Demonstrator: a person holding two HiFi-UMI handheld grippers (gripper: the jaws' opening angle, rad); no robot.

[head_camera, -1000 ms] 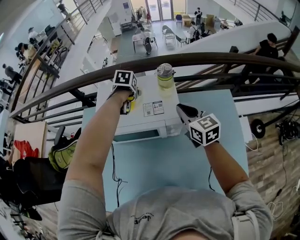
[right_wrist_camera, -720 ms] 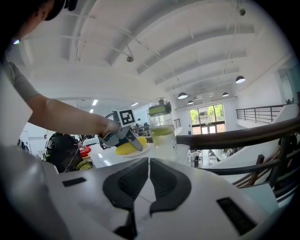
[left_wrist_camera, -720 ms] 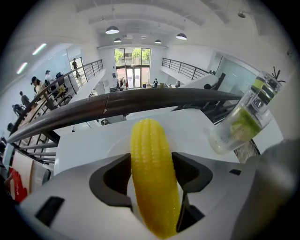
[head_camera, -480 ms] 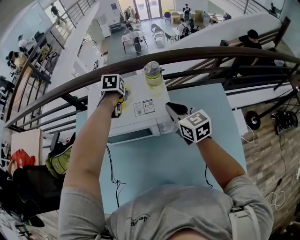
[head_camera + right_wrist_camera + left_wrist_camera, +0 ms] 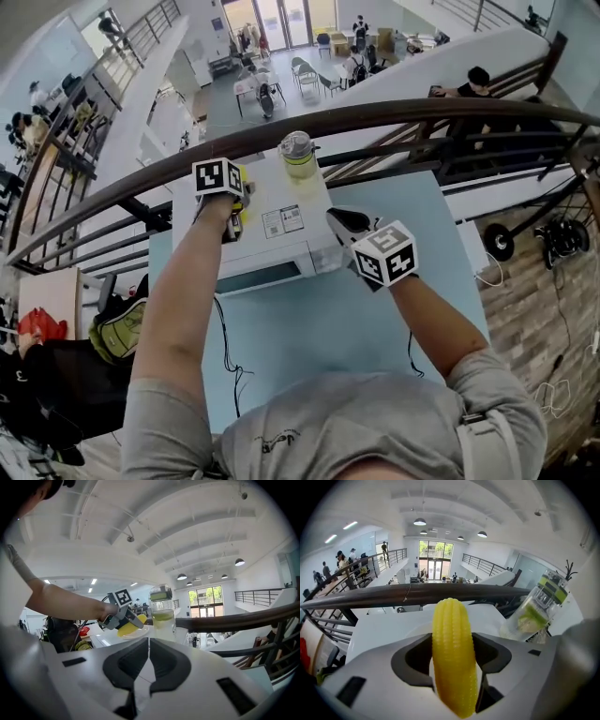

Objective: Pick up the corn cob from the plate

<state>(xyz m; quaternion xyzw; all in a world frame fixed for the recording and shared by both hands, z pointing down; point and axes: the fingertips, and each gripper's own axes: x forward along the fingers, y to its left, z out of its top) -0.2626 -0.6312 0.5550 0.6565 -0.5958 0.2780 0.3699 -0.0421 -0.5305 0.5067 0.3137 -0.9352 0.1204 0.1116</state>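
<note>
My left gripper (image 5: 234,223) has no spare room between its jaws. They have just been closing, and the yellow ribbed corn cob (image 5: 453,658) fills the gap. Below the gripper lies the round white plate (image 5: 133,633), set on the white box-shaped unit (image 5: 305,246).

To its right, near, stands the clear upright bottle of yellow-green liquid (image 5: 298,153), which blocks a sideways pass. Ahead, past the unit's far edge, runs the dark curved handrail (image 5: 394,114). Above the gripper, the space is open.

My right gripper (image 5: 337,218), jaws together, faces the unit's bare top. The bottle stands straight ahead of it. My left forearm and gripper cross ahead-left.
</note>
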